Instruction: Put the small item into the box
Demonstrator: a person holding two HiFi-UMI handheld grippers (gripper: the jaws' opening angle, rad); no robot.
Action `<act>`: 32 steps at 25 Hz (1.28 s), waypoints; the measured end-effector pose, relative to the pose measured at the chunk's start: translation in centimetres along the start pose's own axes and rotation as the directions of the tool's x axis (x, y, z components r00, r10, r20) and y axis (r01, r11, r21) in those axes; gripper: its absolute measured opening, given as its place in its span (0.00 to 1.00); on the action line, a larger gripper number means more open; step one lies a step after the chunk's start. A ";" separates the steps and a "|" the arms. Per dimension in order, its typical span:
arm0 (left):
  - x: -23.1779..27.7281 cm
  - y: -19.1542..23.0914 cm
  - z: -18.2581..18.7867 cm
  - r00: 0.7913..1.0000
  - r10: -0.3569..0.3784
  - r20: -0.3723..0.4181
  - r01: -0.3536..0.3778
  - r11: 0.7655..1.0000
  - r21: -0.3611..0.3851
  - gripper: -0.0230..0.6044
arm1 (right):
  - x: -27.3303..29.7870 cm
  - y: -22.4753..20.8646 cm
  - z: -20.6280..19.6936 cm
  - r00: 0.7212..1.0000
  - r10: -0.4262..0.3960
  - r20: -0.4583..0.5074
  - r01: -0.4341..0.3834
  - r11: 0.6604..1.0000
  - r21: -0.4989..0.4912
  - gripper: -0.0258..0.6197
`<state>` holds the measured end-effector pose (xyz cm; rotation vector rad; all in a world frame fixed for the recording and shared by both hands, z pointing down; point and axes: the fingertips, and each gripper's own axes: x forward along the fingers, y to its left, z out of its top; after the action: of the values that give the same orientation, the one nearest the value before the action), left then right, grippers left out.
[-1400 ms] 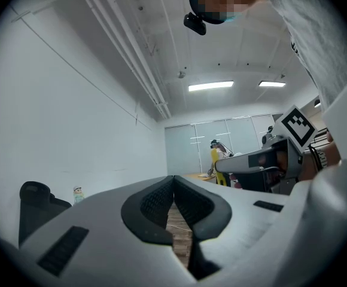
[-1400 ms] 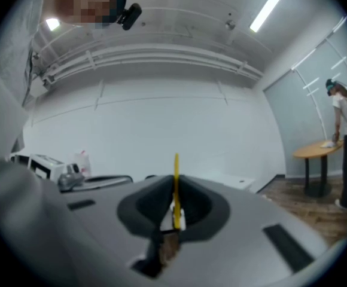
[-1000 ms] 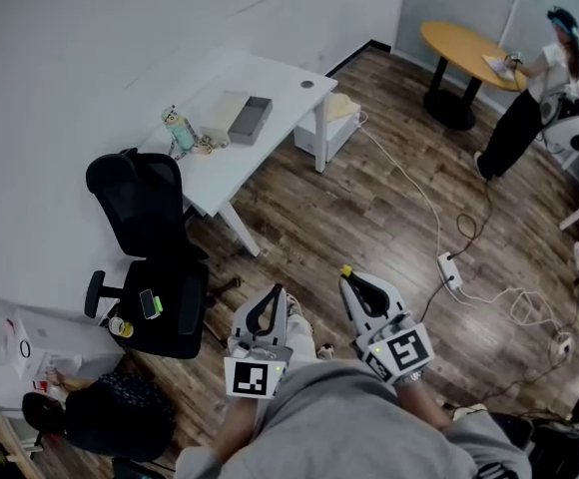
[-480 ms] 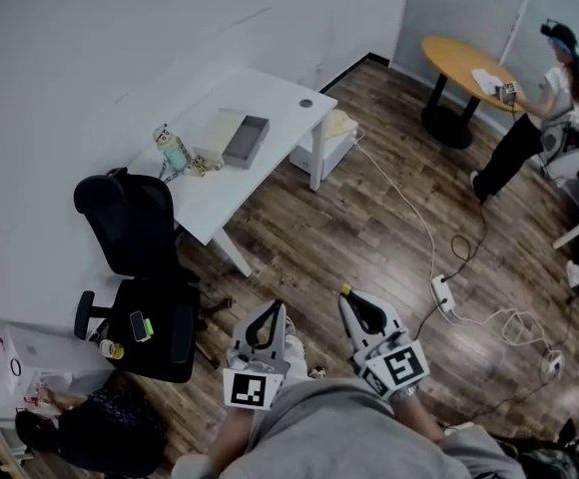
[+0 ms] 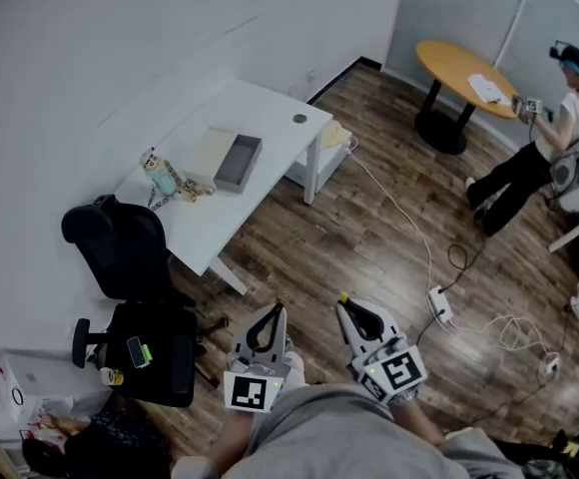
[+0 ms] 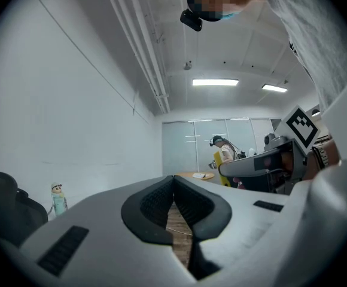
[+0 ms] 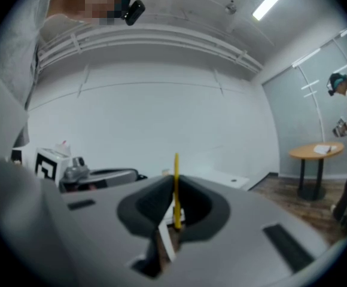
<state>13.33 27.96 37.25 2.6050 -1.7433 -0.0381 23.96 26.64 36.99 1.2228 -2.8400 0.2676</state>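
thin yellow item (image 7: 175, 175) clamped between ribbed jaws, right gripper (image 5: 349, 305)

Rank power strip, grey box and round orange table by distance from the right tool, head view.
From the right tool, holding a yellow item:
1. Power strip, on floor, right.
2. Grey box, on white desk, ahead-left.
3. Round orange table, far right.

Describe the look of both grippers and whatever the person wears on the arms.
The left gripper and right gripper both have pale grey plastic bodies tapering to a point, with black ribbed pads lining the jaws around a teardrop-shaped gap. Each carries a white marker cube printed with black square patterns at its rear. The person wears grey sleeves. No cables are visible on them.
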 end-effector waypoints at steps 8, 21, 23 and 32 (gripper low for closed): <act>4.6 4.6 -0.2 0.999 -0.040 -0.009 0.040 0.999 -0.001 0.09 | 5.9 -1.8 0.8 0.999 -0.032 -0.002 0.032 0.999 0.002 0.12; 8.8 12.1 0.2 0.998 -0.057 0.016 0.056 0.998 0.025 0.09 | 14.2 -2.4 1.5 0.998 -0.053 0.018 0.053 0.998 0.014 0.12; 8.9 12.8 0.2 0.999 -0.051 0.020 0.050 0.998 0.022 0.09 | 14.9 -2.3 1.4 0.999 -0.048 0.014 0.048 0.999 0.013 0.12; 8.7 15.2 -0.2 1.000 -0.012 0.007 0.012 1.000 0.007 0.09 | 16.9 -2.1 1.6 0.999 -0.031 0.007 0.031 0.999 0.004 0.12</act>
<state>2.64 14.14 37.58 2.6233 -1.7337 -0.0404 13.86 12.86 37.43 1.2703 -2.8246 0.2691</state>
